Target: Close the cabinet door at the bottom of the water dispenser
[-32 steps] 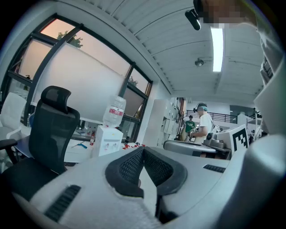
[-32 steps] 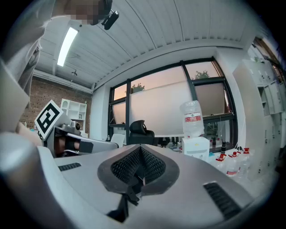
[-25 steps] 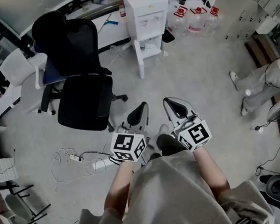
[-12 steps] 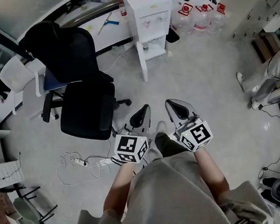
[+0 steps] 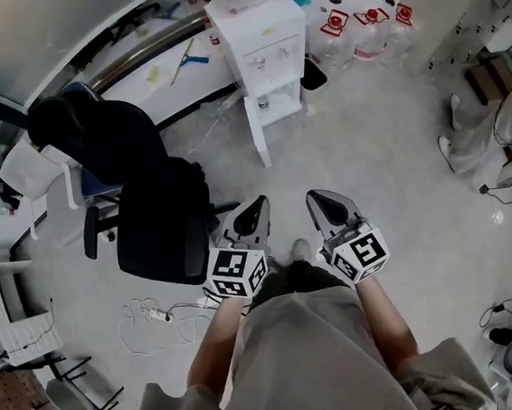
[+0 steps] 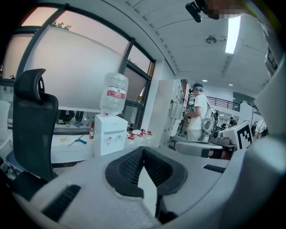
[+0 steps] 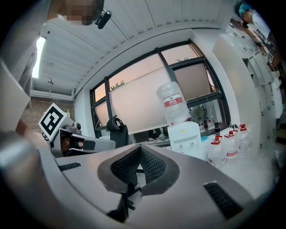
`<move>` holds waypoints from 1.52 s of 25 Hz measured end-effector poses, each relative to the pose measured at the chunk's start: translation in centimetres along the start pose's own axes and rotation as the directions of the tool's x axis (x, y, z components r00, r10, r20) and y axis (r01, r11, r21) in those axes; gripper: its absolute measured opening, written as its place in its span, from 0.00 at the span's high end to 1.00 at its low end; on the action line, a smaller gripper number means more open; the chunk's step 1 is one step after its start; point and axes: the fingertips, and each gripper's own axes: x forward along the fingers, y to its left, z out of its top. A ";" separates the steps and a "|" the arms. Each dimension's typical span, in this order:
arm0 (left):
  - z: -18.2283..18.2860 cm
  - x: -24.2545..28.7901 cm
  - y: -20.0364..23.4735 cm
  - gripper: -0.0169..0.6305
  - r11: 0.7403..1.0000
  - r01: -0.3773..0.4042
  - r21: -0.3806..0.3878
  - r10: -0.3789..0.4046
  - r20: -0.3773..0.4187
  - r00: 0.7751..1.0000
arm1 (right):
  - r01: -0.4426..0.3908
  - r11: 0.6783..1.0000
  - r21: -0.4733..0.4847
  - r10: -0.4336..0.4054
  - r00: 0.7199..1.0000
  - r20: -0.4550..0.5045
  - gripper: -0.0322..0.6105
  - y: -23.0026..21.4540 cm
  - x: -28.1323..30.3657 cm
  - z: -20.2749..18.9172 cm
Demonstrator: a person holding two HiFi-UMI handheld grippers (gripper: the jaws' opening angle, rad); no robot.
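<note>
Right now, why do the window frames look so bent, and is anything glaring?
Left gripper view: the wide lens bows the window and darkens the corners; a ceiling light glares. Right gripper view: same bowing, dispenser leaning. Head view: soft even light, straight lines curving near the edges.

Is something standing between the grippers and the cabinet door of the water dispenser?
Nothing visible does. Bare floor lies between the left gripper, the right gripper and the cabinet door under the water dispenser. The black office chair stands off to the left of that path.
</note>
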 end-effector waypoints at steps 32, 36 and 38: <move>-5.1 24.3 21.7 0.96 0.981 0.183 -0.068 -0.195 -0.289 0.937 | 0.265 0.950 0.163 -0.236 0.955 -0.178 0.94 -16.3 26.3 -7.7; -8.1 26.9 23.4 0.96 0.981 0.170 -0.091 -0.191 -0.329 0.925 | 0.277 0.942 0.189 -0.240 0.950 -0.199 0.94 -19.0 27.9 -10.7; -9.9 28.3 23.9 0.96 0.982 0.162 -0.093 -0.185 -0.352 0.918 | 0.271 0.943 0.195 -0.230 0.950 -0.209 0.94 -20.4 28.6 -12.5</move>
